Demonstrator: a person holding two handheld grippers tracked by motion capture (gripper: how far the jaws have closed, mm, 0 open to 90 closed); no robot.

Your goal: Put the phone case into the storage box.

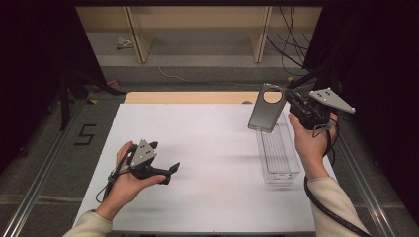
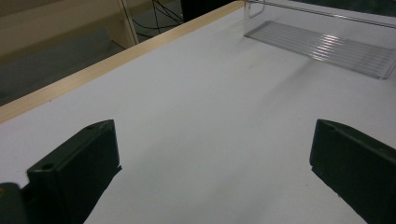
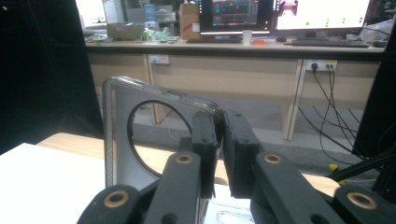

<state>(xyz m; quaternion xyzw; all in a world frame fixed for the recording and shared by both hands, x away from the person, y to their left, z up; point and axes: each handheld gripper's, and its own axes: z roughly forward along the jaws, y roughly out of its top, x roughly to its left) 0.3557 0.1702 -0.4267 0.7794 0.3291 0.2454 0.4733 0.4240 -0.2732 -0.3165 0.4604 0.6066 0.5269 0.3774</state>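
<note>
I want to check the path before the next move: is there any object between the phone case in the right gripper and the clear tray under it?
Nothing visible blocks it. The right gripper holds the phone case by its edge, above the far end of the clear tray, whose ribbed floor looks bare. The left gripper is open, well to the left.

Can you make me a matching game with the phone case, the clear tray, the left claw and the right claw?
Things:
1. phone case
2. clear tray
3. left claw
4. right claw

States:
A. jaws wide apart, nothing between them
B. lying on the white table, nothing inside
C. held up in the air above the tray's far end
D. jaws pinched on the edge of something

Pairs: 1-C, 2-B, 3-A, 4-D
</note>
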